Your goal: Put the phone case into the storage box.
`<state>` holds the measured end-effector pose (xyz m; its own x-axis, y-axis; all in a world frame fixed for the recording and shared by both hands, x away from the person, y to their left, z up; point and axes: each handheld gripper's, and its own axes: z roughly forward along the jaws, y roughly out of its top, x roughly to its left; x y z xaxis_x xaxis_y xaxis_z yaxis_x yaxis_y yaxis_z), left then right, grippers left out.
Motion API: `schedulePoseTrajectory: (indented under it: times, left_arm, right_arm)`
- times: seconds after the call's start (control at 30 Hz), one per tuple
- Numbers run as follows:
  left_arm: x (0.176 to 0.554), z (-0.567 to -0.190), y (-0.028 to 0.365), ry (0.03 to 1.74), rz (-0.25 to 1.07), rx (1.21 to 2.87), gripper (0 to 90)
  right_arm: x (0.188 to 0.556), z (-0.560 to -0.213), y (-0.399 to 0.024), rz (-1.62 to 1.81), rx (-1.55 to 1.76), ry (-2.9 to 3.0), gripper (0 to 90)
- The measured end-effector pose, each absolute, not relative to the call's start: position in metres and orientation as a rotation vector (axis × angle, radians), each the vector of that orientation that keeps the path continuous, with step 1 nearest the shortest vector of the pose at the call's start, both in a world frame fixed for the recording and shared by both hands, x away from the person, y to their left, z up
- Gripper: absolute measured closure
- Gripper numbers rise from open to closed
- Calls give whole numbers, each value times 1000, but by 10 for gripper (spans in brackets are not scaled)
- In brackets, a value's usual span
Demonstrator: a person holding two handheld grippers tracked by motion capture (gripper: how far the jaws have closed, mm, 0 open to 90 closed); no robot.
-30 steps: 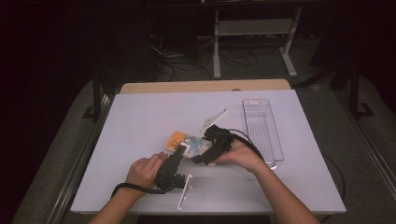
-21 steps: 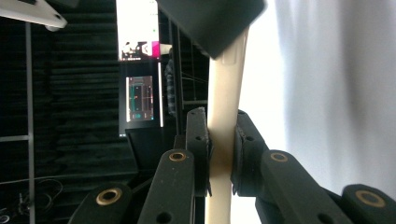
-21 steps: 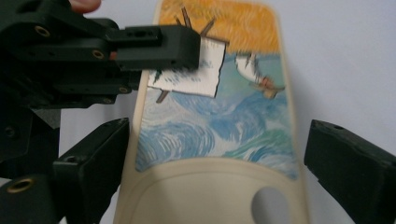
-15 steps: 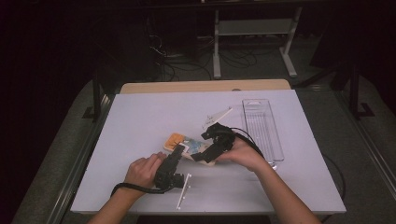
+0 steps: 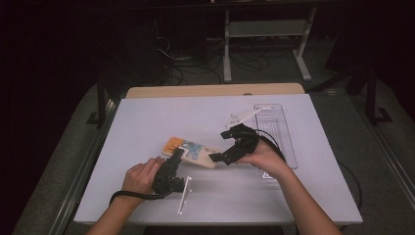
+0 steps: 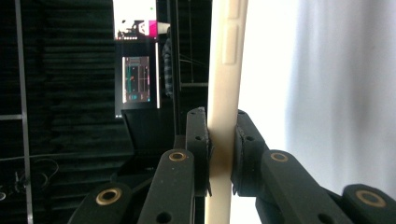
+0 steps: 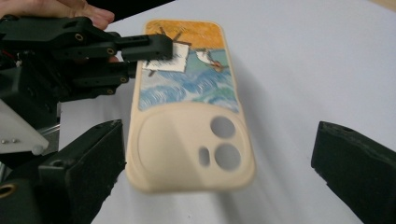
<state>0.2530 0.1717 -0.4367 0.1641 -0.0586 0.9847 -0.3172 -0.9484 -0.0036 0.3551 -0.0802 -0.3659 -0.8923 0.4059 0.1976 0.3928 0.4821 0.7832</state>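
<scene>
I am holding the phone case (image 5: 192, 151) by one end with my left gripper (image 5: 175, 157). Its two black pads pinch the thin edge of the case tight, one on each side. My right gripper (image 5: 218, 157) is at the other end of the case, the end with the camera holes. Its jaws are wide open, one on each side of that end, and I think they are not touching it.

I think my job now is to take that end with my right gripper. To do it well, I should slide the open jaws on straight, so the case sits in the middle between them. Then I should close slowly on the two long sides. My left gripper must keep its hold and not twist, or the case could bend or slip.

The case is flat and thin, with round corners. It looks soft and a bit bendy, like rubber. It is cream colored, with a picture of blue waves and an orange sky. The worktop (image 5: 147, 117) under it is smooth and pale.
</scene>
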Motion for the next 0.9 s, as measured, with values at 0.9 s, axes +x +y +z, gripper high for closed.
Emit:
schedulePoseTrajectory:
  times: [0.9]
  left_arm:
    - [258,-432,187,-293,1899,2258,795]
  right_arm:
    - [320,-377,-158,1463,888,2522,26]
